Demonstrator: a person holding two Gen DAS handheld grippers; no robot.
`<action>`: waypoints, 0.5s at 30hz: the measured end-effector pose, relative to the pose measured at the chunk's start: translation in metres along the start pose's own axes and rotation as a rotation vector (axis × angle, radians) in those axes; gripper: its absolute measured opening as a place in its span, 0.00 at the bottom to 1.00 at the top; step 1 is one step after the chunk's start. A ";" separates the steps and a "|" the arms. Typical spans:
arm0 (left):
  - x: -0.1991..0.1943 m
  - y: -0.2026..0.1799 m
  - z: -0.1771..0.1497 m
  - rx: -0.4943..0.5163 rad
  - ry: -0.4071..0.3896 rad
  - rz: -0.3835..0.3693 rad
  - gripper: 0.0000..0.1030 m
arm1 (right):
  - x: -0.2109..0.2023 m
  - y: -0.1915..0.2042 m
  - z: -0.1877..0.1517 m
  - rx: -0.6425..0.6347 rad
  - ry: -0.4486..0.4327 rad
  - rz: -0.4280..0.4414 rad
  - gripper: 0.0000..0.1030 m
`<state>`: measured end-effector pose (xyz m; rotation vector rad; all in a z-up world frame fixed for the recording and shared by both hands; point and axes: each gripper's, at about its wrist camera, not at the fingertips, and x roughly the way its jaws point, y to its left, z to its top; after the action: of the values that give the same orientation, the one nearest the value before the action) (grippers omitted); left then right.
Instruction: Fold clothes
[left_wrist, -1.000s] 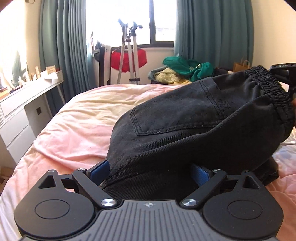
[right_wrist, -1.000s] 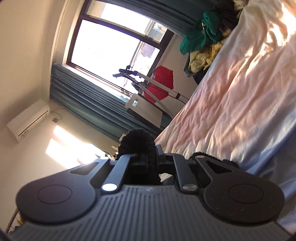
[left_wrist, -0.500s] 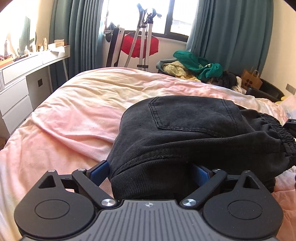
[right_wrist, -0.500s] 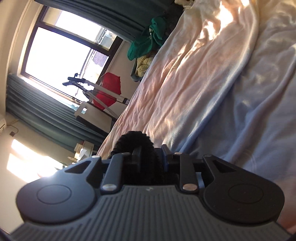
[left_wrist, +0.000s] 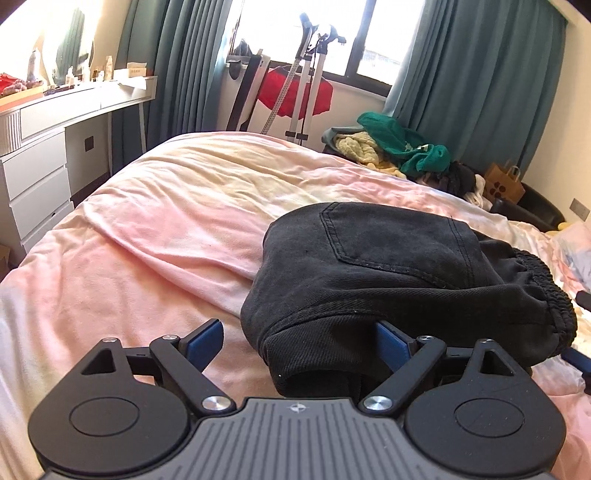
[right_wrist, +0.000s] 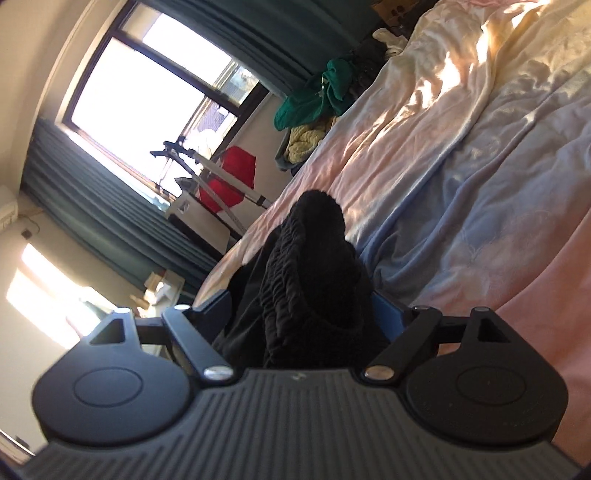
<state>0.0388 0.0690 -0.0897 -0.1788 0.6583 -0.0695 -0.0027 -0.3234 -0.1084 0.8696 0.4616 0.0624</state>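
Observation:
Black denim shorts (left_wrist: 391, 273) with a back pocket and an elastic waistband lie folded in a bundle on the pink bed (left_wrist: 155, 236). My left gripper (left_wrist: 295, 341) is open; the shorts' folded edge lies against its right finger while the left finger stands clear. My right gripper (right_wrist: 301, 312) is open at the waistband end of the shorts (right_wrist: 306, 266), which bulges between its spread fingers. The right gripper's blue fingertips also show at the right edge of the left wrist view (left_wrist: 580, 332).
A white dresser (left_wrist: 40, 147) stands left of the bed. A clothes rack with a red garment (left_wrist: 295, 92) stands by the window. A pile of green and yellow clothes (left_wrist: 391, 147) and a paper bag (left_wrist: 504, 184) lie beyond the bed. A pale blue sheet (right_wrist: 480, 206) covers part of the bed.
The shorts came down from a raised hold onto the bed. Both grippers opened: the right let go of the waistband, the left let go of the folded edge.

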 end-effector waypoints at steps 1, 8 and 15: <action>0.001 0.000 -0.001 0.008 0.000 0.008 0.87 | 0.006 0.005 -0.004 -0.040 0.020 -0.011 0.83; 0.002 -0.001 -0.002 0.012 0.005 0.024 0.88 | 0.044 -0.004 -0.021 -0.115 0.103 -0.084 0.94; -0.004 0.006 0.005 -0.040 0.028 -0.048 0.88 | 0.083 -0.045 -0.015 0.093 0.196 0.064 1.00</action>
<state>0.0391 0.0763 -0.0846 -0.2324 0.6836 -0.1054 0.0599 -0.3220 -0.1802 0.9746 0.6234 0.1871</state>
